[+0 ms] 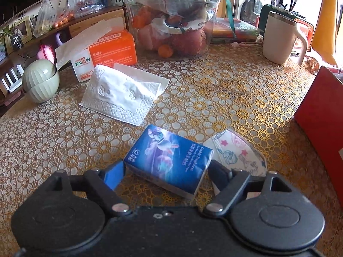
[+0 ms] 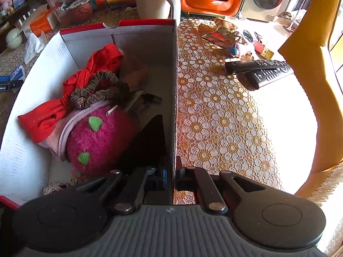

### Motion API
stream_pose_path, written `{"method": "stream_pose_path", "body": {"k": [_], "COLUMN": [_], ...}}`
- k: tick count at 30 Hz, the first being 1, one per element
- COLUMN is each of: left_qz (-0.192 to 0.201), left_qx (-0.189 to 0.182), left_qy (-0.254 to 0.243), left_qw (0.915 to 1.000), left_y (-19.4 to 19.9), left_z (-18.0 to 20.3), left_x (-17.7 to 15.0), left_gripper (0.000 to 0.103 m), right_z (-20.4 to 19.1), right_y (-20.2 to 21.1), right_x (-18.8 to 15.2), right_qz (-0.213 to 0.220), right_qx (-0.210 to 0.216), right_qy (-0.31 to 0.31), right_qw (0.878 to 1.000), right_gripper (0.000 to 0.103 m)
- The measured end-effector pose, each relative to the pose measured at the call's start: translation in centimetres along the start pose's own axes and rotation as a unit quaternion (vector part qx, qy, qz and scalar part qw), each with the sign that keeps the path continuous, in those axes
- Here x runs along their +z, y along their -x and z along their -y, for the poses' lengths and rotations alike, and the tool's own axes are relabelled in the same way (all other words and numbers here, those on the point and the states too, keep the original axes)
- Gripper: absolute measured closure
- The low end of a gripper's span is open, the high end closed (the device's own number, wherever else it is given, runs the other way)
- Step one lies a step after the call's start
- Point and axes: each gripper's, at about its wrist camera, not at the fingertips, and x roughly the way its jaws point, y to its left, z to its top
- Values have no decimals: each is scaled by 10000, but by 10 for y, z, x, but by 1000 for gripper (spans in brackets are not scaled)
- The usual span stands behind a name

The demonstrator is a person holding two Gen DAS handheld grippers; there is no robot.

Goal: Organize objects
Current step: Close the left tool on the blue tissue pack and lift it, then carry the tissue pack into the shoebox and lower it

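My left gripper (image 1: 166, 171) has its jaws spread either side of the blue tissue pack (image 1: 169, 158), which lies tilted on the flower-patterned table (image 1: 214, 90), well in from the far edge. The pads look to be right at its sides, but I cannot tell that they press yet, so I count it as not held. My right gripper (image 2: 174, 176) is closed tight on the right wall of the red shoebox (image 2: 174, 85), one finger inside and one outside, steadying the box where the pink plush pouch (image 2: 100, 141), a red cloth (image 2: 85, 90) and a hair scrunchie (image 2: 98, 92) already lie. The worry is the pack itself: it is soft and wrapped in slick film, so a grip set near its close end could let it pivot, sag or slide out on the lift. It also sits skewed to my jaws, so one pad may catch a corner and just shove it across the cloth. The patterned face mask (image 1: 238, 154) lies just beside the pack, partly under my right-hand finger (image 1: 220, 172); closing carelessly could pinch the mask along with it. The folded white napkin (image 1: 126, 94) is farther off and should be safe. If my right hand tugs while clamped, the thin cardboard wall may bend or the box may tip.
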Motion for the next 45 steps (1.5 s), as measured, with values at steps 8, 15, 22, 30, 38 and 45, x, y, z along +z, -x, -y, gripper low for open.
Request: {"method": "stream_pose_path", "body": {"k": [8,15,22,30,38,45], "left_qz": [265,507,555,662,686,601], "left_qx": [-78,-375,-621,-1078,-1339,-1308], "left_qy": [-18,-300,-681,-1118,-1320,-1402], "left_qw": [9996,9976,9942,9856,9798,9796], "left_y": [46,96,129,144,137,117], "left_z": [22,67,123,187,240,274], "left_x": [5,16,25,31,42,53], "left_gripper": [21,21,21,21,21,21], "right_z": [-1,-3,-4,-8,-6,-5], "right_y": [0,0,1,2,2,2], "right_x": [0,-3,-5,-8,-8,-9], "right_qz": [52,148,216,255,265,268], "right_qx": [-33,-7,62,91,157,220], "right_qy": [65,131,149,327,392,416], "right_qw": [10000,9998,9996,9991,9988,9985], "right_gripper": [97,97,97,97,97,97]}}
